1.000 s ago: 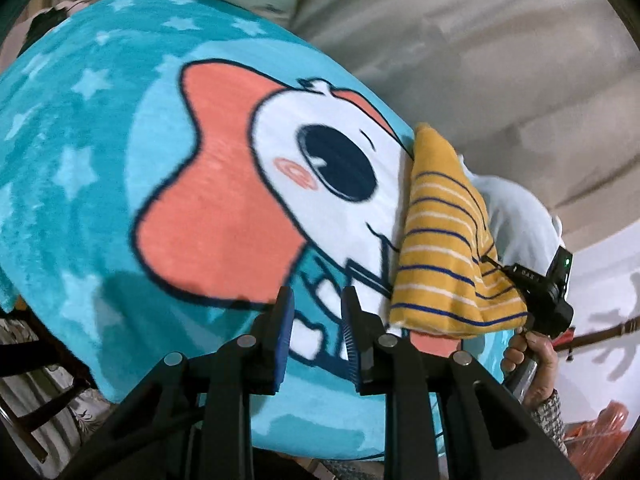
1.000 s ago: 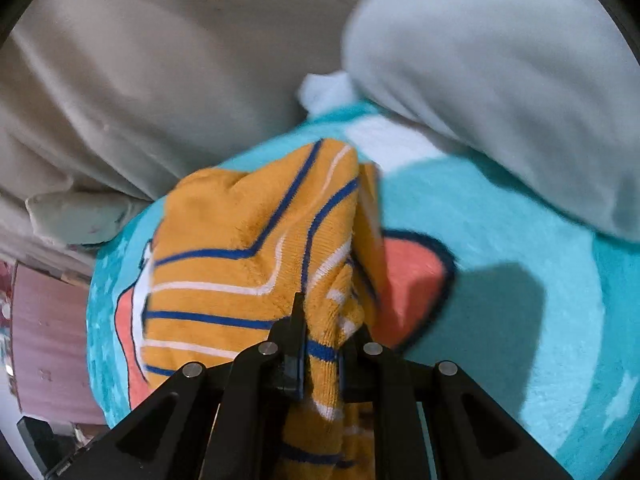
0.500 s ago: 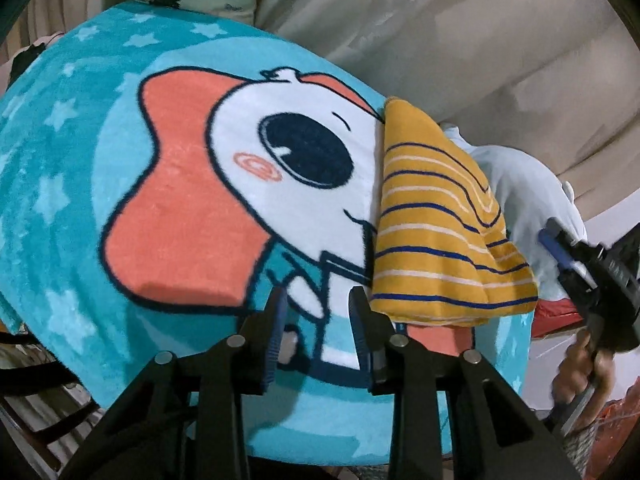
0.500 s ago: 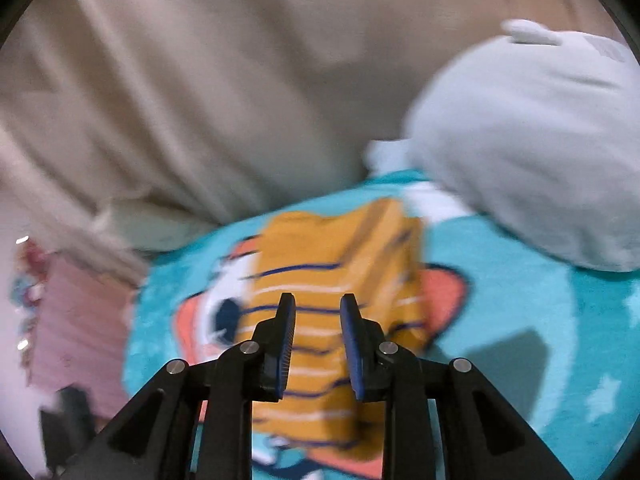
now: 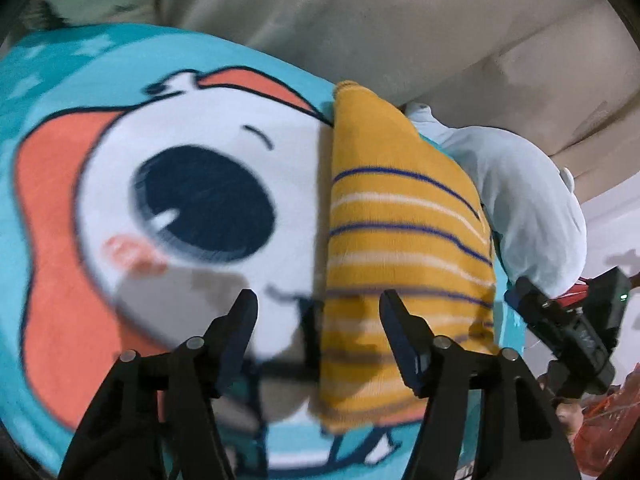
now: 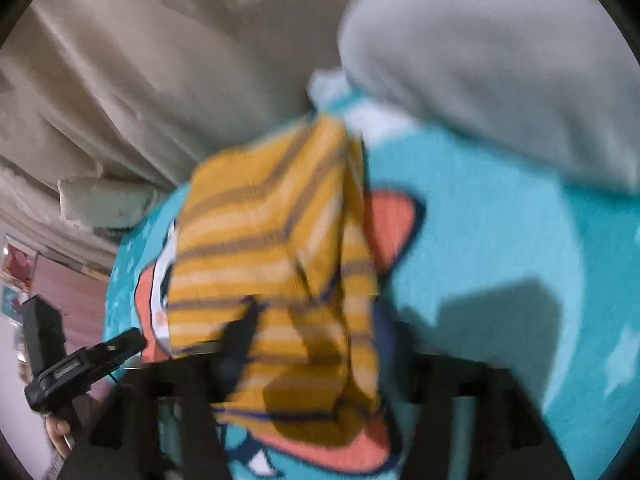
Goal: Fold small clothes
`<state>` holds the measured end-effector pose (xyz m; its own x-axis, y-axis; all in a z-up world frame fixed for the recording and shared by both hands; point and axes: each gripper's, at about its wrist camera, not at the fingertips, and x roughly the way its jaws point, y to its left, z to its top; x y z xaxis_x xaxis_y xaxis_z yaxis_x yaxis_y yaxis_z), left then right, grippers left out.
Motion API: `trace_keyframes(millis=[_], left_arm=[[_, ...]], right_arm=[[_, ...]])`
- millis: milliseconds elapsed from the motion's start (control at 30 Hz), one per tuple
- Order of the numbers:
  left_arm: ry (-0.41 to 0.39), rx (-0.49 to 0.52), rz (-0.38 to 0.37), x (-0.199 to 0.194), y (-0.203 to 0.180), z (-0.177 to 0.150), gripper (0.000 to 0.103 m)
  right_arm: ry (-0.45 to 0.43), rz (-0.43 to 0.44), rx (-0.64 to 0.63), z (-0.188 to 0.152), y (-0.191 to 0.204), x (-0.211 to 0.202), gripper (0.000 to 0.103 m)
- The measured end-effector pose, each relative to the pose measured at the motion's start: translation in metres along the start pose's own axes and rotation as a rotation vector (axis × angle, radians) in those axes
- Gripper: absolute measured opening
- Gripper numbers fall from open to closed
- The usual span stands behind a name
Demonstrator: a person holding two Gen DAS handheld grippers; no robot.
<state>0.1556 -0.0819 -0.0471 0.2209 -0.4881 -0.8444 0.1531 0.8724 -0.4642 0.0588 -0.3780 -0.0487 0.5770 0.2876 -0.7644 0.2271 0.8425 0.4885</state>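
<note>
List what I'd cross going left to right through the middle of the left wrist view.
Teal cartoon blanket → the cartoon's dark eye → folded yellow striped garment → pale blue-grey garment → right gripper low at the right edge.

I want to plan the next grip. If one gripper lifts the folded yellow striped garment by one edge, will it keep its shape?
Probably not. The yellow striped garment looks like soft knit lying in loose layers, so it would likely droop and unfold. It seems light. The fleecy blanket under it may grip it somewhat, so a push could bunch it rather than slide it.
</note>
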Motion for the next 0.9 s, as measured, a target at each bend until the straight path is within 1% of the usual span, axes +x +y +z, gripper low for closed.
trace_keyframes(millis=[67,133,167,200,233,267,300,333,367,400,433,500,567,633,667,700,733,767,800,833,867,900], left_arm=[[0.034,0.014,-0.034,0.022,-0.002,0.017,0.066],[0.050,0.027,-0.059,0.037,-0.004,0.027,0.073],[0.060,0.021,-0.084,0.046,-0.004,0.031,0.077],[0.080,0.000,-0.123,0.054,-0.003,0.033,0.078],[0.104,-0.031,-0.174,0.059,0.000,0.033,0.078],[0.147,-0.084,-0.270,0.065,0.003,0.032,0.077],[0.167,-0.105,-0.318,0.067,0.004,0.030,0.067],[0.170,-0.108,-0.332,0.064,0.003,0.029,0.064],[0.156,-0.081,-0.323,0.058,-0.001,0.029,0.061],[0.150,-0.054,-0.317,0.052,-0.005,0.031,0.057],[0.143,-0.044,-0.318,0.046,-0.008,0.033,0.055],[0.120,-0.034,-0.331,0.028,-0.013,0.042,0.055],[0.079,0.006,-0.312,0.009,-0.020,0.051,0.055],[0.050,0.051,-0.261,-0.003,-0.024,0.058,0.055],[0.044,0.079,-0.199,-0.003,-0.026,0.058,0.055],[0.042,0.093,-0.144,-0.002,-0.027,0.056,0.055],[0.041,0.110,-0.070,0.003,-0.027,0.056,0.055],[0.041,0.137,-0.011,0.006,-0.029,0.051,0.055],[0.038,0.149,0.007,0.003,-0.027,0.048,0.055],[0.029,0.149,0.011,-0.001,-0.025,0.043,0.055],[0.016,0.135,0.005,-0.008,-0.022,0.038,0.055],[0.002,0.116,-0.006,-0.015,-0.018,0.033,0.055]], right_arm=[[0.013,0.017,0.001,0.014,0.000,0.009,0.081],[0.084,0.015,0.024,0.027,-0.005,0.037,0.081],[0.127,0.006,0.041,0.030,-0.008,0.054,0.081],[0.158,0.006,0.059,0.032,-0.010,0.068,0.081],[0.177,0.031,0.077,0.031,-0.012,0.077,0.081],[0.185,0.081,0.097,0.028,-0.013,0.081,0.077],[0.195,0.129,0.123,0.024,-0.012,0.085,0.068],[0.199,0.149,0.139,0.024,-0.011,0.086,0.062],[0.206,0.172,0.160,0.023,-0.010,0.085,0.059],[0.206,0.191,0.181,0.023,-0.010,0.083,0.050],[0.204,0.210,0.199,0.024,-0.010,0.080,0.043],[0.176,0.279,0.248,0.028,-0.009,0.069,0.040],[0.146,0.329,0.254,0.030,-0.004,0.058,0.039],[0.114,0.371,0.253,0.029,0.003,0.051,0.039],[0.099,0.371,0.250,0.027,0.006,0.050,0.039],[0.089,0.352,0.243,0.023,0.007,0.051,0.045],[0.094,0.291,0.227,0.018,0.006,0.056,0.052],[0.115,0.195,0.201,0.013,0.006,0.062,0.053],[0.136,0.128,0.188,0.010,0.007,0.068,0.053],[0.141,0.114,0.188,0.006,0.005,0.066,0.053],[0.120,0.116,0.193,0.003,0.005,0.057,0.053],[0.066,0.081,0.177,0.002,0.009,0.038,0.053]])
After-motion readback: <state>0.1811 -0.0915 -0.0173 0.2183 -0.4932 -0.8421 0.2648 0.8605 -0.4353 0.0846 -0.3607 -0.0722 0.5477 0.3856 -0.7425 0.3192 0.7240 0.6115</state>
